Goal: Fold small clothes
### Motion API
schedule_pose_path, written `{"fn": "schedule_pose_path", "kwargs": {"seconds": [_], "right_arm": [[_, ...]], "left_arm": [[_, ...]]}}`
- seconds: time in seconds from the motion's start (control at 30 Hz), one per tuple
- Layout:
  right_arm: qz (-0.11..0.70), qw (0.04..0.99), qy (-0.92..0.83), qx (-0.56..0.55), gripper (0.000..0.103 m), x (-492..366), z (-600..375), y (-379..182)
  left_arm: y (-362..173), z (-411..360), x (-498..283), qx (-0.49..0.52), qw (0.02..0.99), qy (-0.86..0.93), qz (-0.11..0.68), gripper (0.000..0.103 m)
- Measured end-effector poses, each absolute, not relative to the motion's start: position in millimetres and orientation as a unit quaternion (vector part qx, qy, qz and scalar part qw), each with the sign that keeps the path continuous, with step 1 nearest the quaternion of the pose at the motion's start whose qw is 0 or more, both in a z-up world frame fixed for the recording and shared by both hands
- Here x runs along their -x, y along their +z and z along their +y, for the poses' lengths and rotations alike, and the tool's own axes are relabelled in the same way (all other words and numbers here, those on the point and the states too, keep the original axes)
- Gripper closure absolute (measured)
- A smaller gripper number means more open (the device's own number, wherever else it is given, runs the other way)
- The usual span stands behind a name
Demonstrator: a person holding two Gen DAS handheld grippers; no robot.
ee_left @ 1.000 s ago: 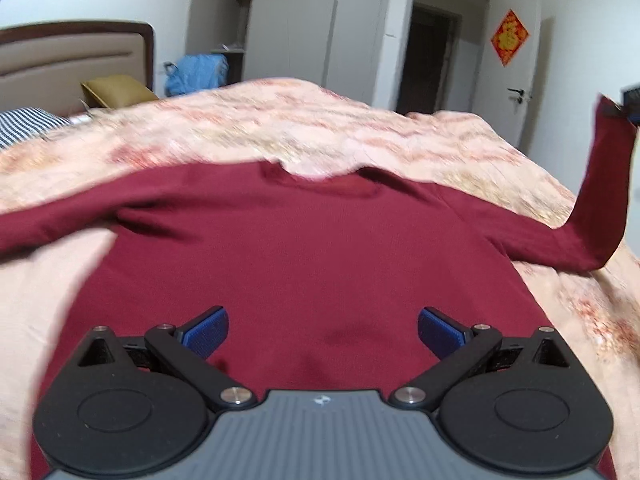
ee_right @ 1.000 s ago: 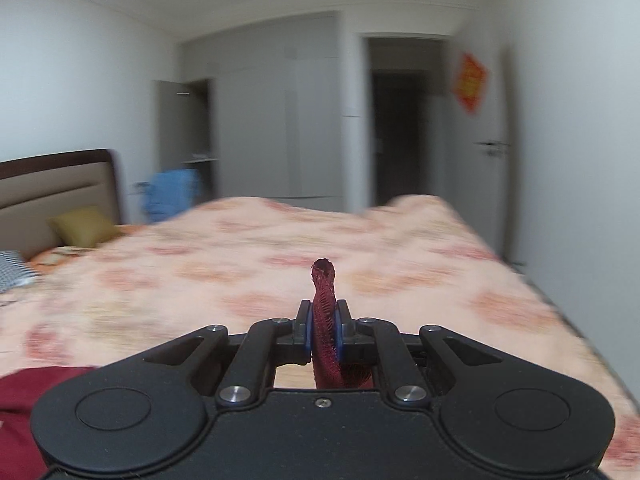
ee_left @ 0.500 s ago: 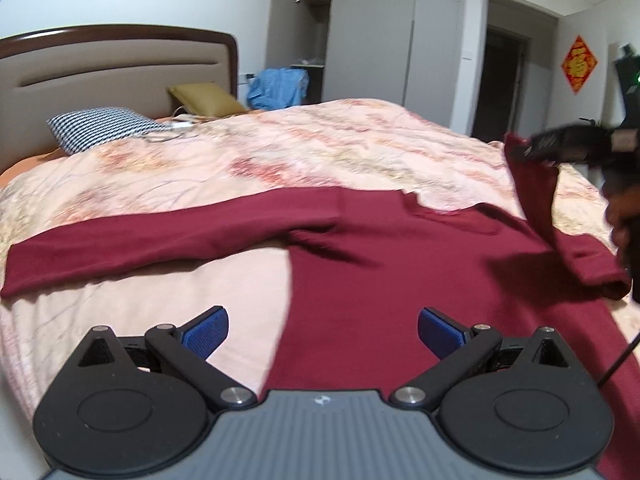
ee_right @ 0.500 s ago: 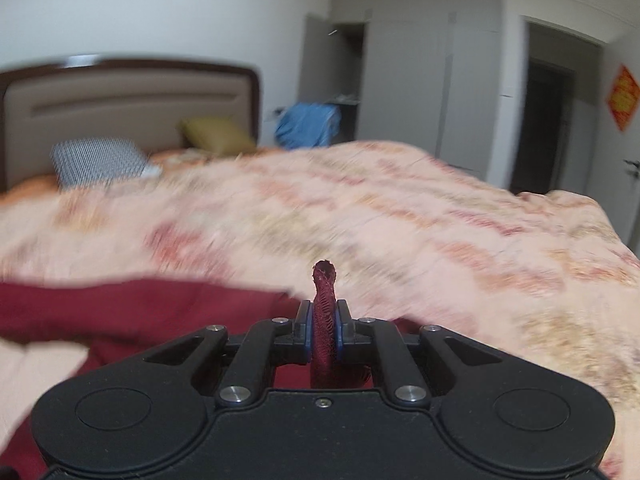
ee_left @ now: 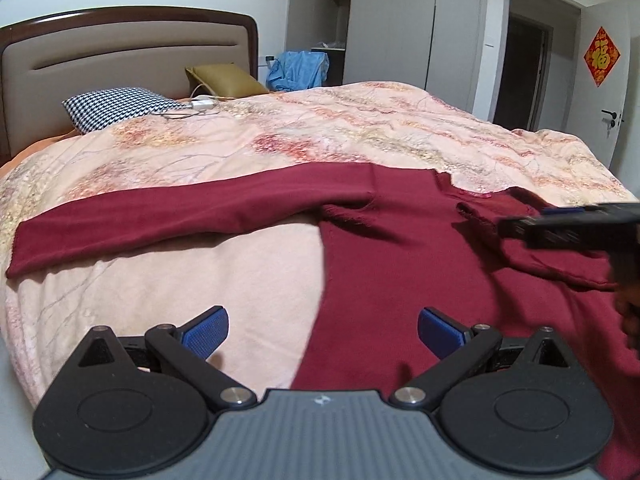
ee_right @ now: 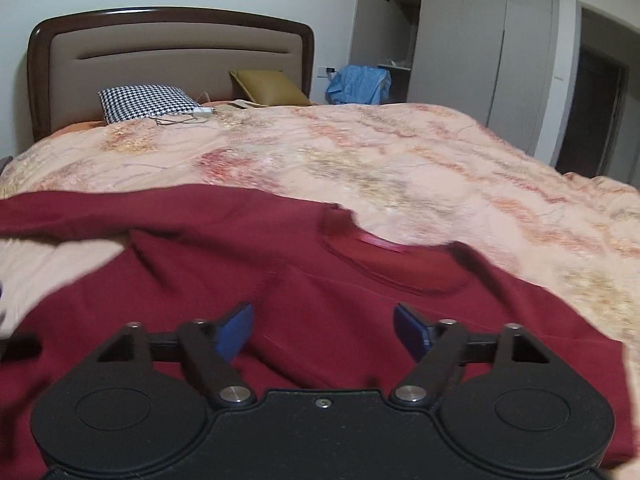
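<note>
The dark red sweater (ee_left: 420, 248) lies spread on the peach floral quilt (ee_left: 320, 136), neckline toward the far side of the bed. The left wrist view gives us what the other cannot: the whole long sleeve (ee_left: 168, 220) stretched flat away from the sweater's body toward the quilt's left edge, cuff end and all, and the other sleeve (ee_left: 560, 256) folded across the chest just below the neckline. The same view catches the right gripper (ee_left: 560, 216) from the side, low above that folded sleeve; from this angle its opening cannot be judged. The right wrist view settles it: the right gripper (ee_right: 324, 330) stands with its blue pads (ee_right: 236, 330) spread wide, nothing between them, hovering over the sweater's chest with the collar (ee_right: 392, 260) just beyond, slightly blurred. Only the root of the long sleeve shows here, running off the left edge. The left gripper (ee_left: 322, 332) is wide apart too, empty, poised over the sweater's side seam, one pad above bare quilt, the other above red knit. Beyond the sweater, at the head of the bed, sit a houndstooth pillow (ee_right: 148, 102), an olive cushion (ee_right: 268, 86) and a white charger with its cable (ee_right: 200, 114), backed by the padded headboard (ee_right: 172, 60). Further right a blue garment (ee_right: 358, 84) hangs by the open wardrobe (ee_right: 460, 40). Only the left wrist view shows the red door ornament (ee_left: 601, 55).
</note>
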State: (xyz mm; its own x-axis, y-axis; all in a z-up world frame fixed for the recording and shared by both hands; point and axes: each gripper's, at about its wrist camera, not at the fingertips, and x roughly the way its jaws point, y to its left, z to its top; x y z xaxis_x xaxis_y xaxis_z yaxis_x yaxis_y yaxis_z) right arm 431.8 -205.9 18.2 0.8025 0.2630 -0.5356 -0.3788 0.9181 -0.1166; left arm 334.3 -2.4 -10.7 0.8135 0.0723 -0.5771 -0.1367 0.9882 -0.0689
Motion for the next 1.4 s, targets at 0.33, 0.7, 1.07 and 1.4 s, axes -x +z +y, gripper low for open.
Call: {"fn": "schedule_pose_path", "kwargs": {"seconds": [0.33, 0.7, 1.07, 1.4], "right_arm": [[0.223, 0.954, 0.002, 0.199, 0.008, -373.6, -323.5, -5.2], [0.226, 0.949, -0.069, 0.209, 0.072, -397.5, -370.0, -44.0], [0.248, 0.943, -0.075, 0.208, 0.098, -394.9, -370.9, -59.8], [0.244, 0.958, -0.062, 0.137, 0.033, -360.0, -379.4, -37.6]], "left_arm": [[-3.2, -64.0, -390.0, 0.038, 0.964, -0.002, 0.262, 0.000], [-51.1, -95.9, -454.5, 0.029, 0.951, 0.026, 0.308, 0.000], [-60.8, -91.0, -449.5, 0.038, 0.953, 0.024, 0.300, 0.000], [-60.0, -88.1, -447.8, 0.046, 0.954, 0.020, 0.296, 0.000]]}}
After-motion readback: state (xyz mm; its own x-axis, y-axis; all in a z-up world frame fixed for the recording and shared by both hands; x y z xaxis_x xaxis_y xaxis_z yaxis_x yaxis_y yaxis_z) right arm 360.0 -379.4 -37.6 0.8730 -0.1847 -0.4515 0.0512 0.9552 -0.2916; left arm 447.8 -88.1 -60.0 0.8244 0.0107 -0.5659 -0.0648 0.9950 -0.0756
